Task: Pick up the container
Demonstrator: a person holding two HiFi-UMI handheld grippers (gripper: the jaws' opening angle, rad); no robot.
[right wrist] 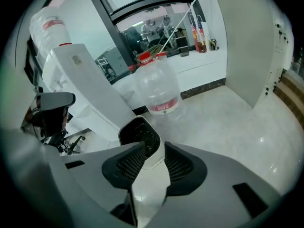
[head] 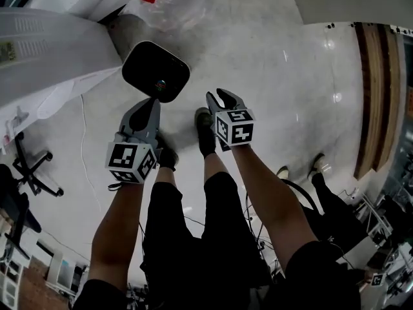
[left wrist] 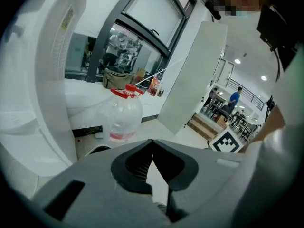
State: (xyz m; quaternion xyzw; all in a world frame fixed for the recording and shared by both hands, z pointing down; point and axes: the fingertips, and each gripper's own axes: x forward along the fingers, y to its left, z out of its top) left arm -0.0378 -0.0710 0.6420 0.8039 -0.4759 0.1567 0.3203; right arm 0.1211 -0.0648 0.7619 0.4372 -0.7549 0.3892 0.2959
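The container (head: 155,71) is a white bin with a dark, rounded-square opening, standing on the pale floor just ahead of both grippers. In the right gripper view the container (right wrist: 139,134) shows right beyond the jaws. The left gripper view catches only its rim (left wrist: 97,150). My left gripper (head: 150,103) is shut and empty, its tips near the bin's near edge. My right gripper (head: 220,96) is open and empty, to the right of the bin. The left gripper (left wrist: 152,142) has its tips together; the right gripper (right wrist: 154,151) shows a gap between its pads.
A clear water jug (head: 174,2) with a red cap stands behind the bin, also seen as the jug (left wrist: 123,115) and the jug (right wrist: 159,91). A white machine (head: 45,50) fills the left. An office chair (head: 32,166), another person's feet (head: 300,170) and wooden steps (head: 377,95) lie around.
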